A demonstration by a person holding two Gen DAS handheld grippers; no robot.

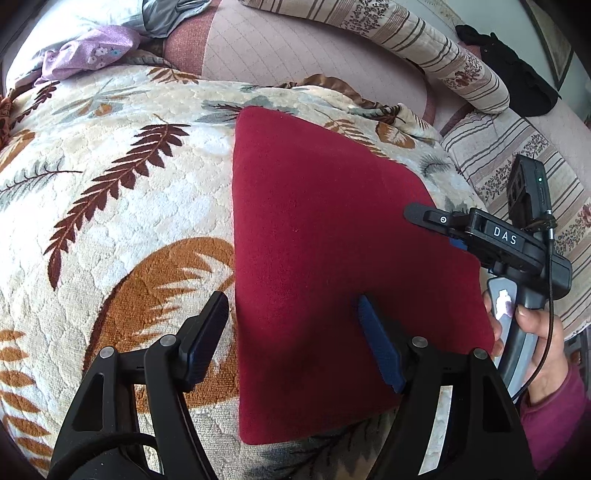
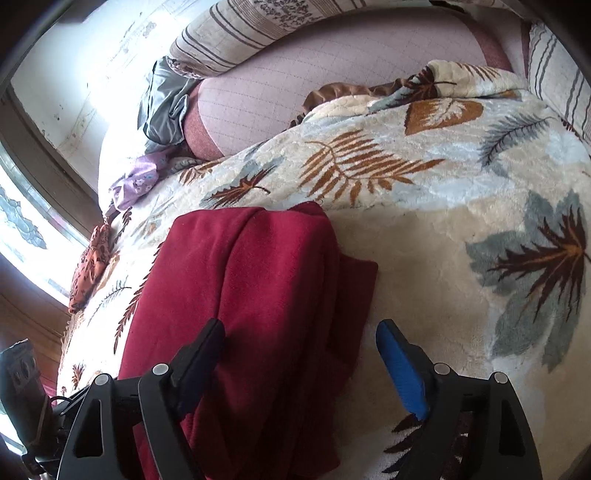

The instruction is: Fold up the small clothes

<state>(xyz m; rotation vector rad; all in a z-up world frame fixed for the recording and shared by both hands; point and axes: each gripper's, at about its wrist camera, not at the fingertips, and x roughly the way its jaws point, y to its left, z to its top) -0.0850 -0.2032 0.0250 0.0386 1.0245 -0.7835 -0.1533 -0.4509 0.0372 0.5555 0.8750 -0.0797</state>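
A dark red garment (image 1: 332, 258) lies folded flat on a leaf-patterned blanket (image 1: 110, 184). My left gripper (image 1: 291, 297) is open and straddles the garment's left edge, one finger over the blanket and the blue-padded finger (image 1: 376, 339) over the red cloth, with nothing pinched. A hand (image 1: 535, 332) holds my right gripper (image 1: 432, 229) at the garment's right edge. In the right wrist view the red garment (image 2: 258, 277) shows stacked layers. There my right gripper (image 2: 300, 325) is open, its black finger above the cloth and its blue pad (image 2: 402, 369) over the blanket (image 2: 443, 240).
A striped bolster pillow (image 1: 424, 48) and a pink quilted sheet (image 1: 295, 48) lie behind the blanket. Grey cloth (image 1: 166, 14) and purple cloth (image 1: 92, 51) are bunched at the far left, and a black garment (image 1: 517, 66) at the far right. A window (image 2: 22, 221) is at the left.
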